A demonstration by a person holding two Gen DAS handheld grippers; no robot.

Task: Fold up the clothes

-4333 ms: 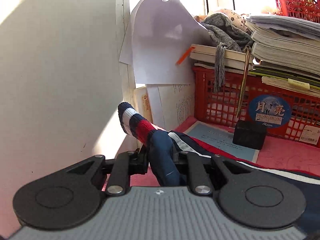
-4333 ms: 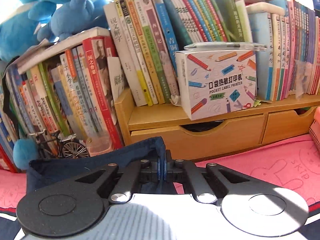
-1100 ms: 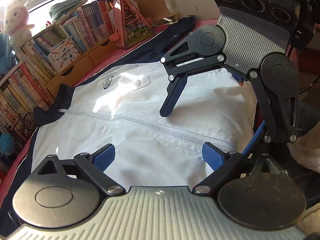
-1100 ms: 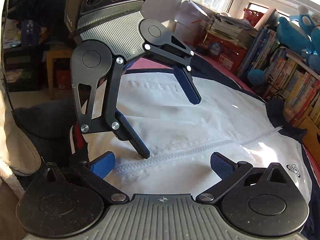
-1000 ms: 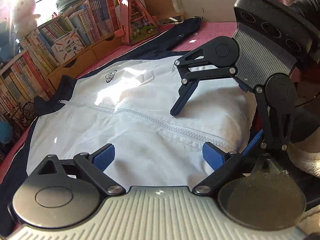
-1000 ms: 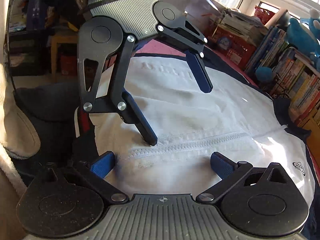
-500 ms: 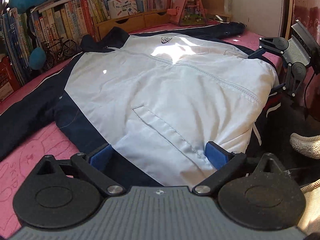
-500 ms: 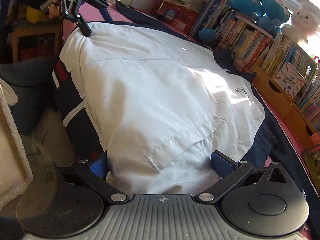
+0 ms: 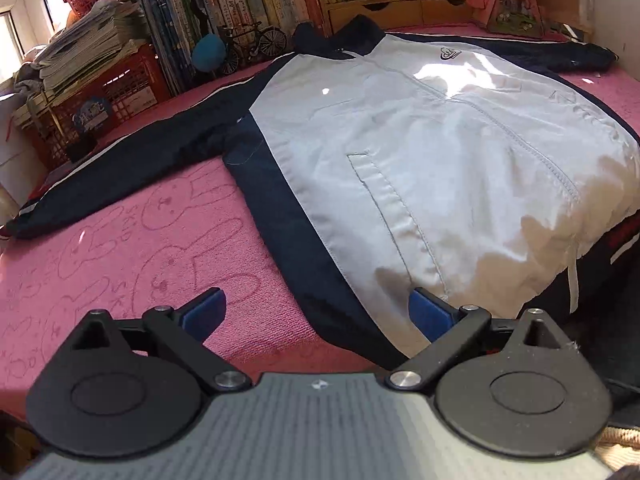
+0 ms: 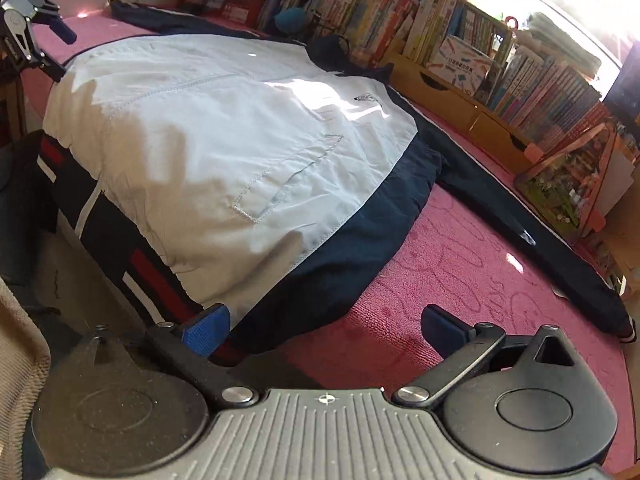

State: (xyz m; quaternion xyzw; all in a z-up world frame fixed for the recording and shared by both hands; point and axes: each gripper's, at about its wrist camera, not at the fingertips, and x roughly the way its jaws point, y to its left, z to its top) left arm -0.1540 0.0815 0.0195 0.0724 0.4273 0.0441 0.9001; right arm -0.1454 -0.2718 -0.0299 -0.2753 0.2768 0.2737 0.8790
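Note:
A white and navy zip jacket lies front up on the pink mat, sleeves spread to both sides, its striped hem hanging over the near edge. It also shows in the right wrist view. My left gripper is open and empty over the jacket's lower left side panel. My right gripper is open and empty over the lower right corner of the jacket; the left gripper shows far off at the other hem corner.
Rows of books on a wooden shelf with drawers line the far side. A red crate under stacked papers stands at the left. A pink house model stands at the right end of the mat.
Both grippers have moved apart from the jacket's middle to its opposite lower corners and stay open. Earlier each was shut on a part of the jacket and has let go.

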